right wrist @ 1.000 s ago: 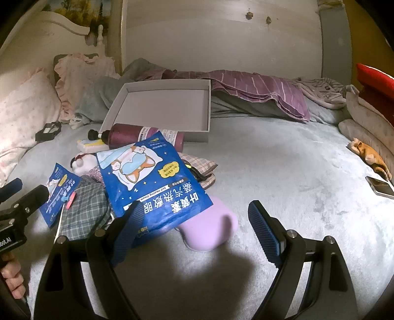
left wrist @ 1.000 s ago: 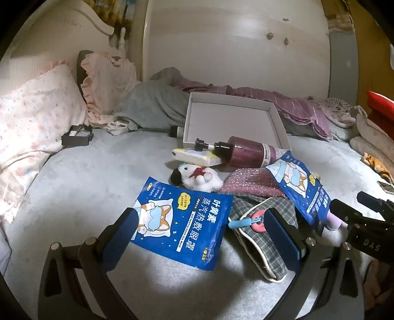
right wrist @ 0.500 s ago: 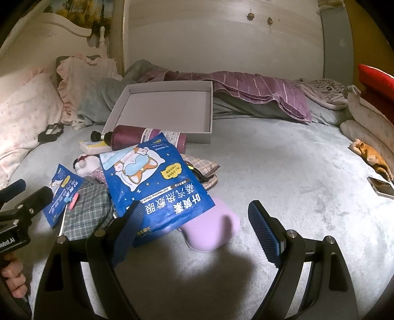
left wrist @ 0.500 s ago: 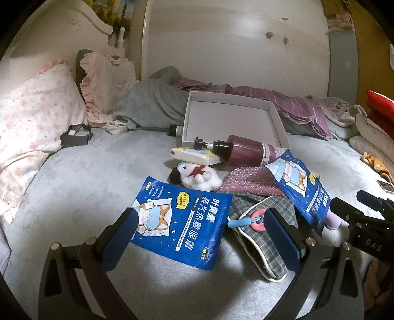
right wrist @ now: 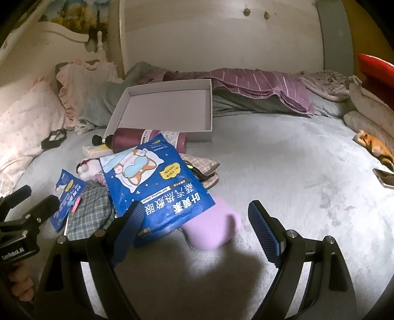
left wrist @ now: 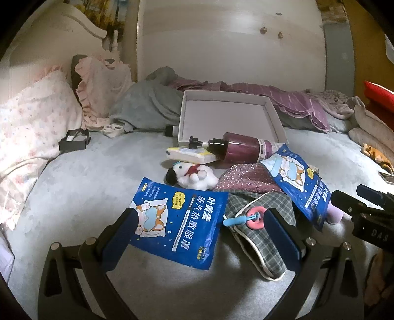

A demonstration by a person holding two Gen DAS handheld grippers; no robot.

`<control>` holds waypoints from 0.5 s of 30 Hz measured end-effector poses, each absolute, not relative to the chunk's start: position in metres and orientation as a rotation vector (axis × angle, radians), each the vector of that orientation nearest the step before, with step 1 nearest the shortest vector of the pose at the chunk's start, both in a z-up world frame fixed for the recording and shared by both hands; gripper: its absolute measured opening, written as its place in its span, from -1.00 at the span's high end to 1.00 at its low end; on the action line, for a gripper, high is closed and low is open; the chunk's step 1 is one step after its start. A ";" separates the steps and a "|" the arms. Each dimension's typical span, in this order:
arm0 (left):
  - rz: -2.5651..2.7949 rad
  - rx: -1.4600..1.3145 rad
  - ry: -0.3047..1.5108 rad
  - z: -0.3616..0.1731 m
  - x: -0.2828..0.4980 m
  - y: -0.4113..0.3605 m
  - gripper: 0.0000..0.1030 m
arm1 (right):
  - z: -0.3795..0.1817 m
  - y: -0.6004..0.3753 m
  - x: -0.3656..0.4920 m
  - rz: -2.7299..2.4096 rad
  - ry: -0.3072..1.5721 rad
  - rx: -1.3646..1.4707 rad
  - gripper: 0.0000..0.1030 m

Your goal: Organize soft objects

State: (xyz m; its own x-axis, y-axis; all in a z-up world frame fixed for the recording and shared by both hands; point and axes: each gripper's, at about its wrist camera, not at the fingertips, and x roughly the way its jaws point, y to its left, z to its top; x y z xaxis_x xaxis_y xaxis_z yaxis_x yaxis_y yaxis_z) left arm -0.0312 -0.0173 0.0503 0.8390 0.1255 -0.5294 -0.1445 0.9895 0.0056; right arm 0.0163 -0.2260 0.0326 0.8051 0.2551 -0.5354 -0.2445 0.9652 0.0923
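On the bed, both grippers (left wrist: 200,231) (right wrist: 195,230) gape over blue packets (left wrist: 178,221).

Home bedroom: bed (left wrist: 86,177), pillow (left wrist: 27,128), headboard (left wrist: 61,22).

Left gripper (left wrist: 200,229): black frame, triangular cut-outs, silver screws, blue ribbed pads. Right gripper (right wrist: 195,232): identical build. White lettering "DAS" appears on its housing at 3 o'clock in the left view; "GenRobot.AI" marks the left unit.
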 end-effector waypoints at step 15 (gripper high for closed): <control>0.022 -0.055 0.566 0.058 -0.031 -0.030 -1.00 | 0.032 -0.230 0.017 0.272 0.588 0.045 -0.68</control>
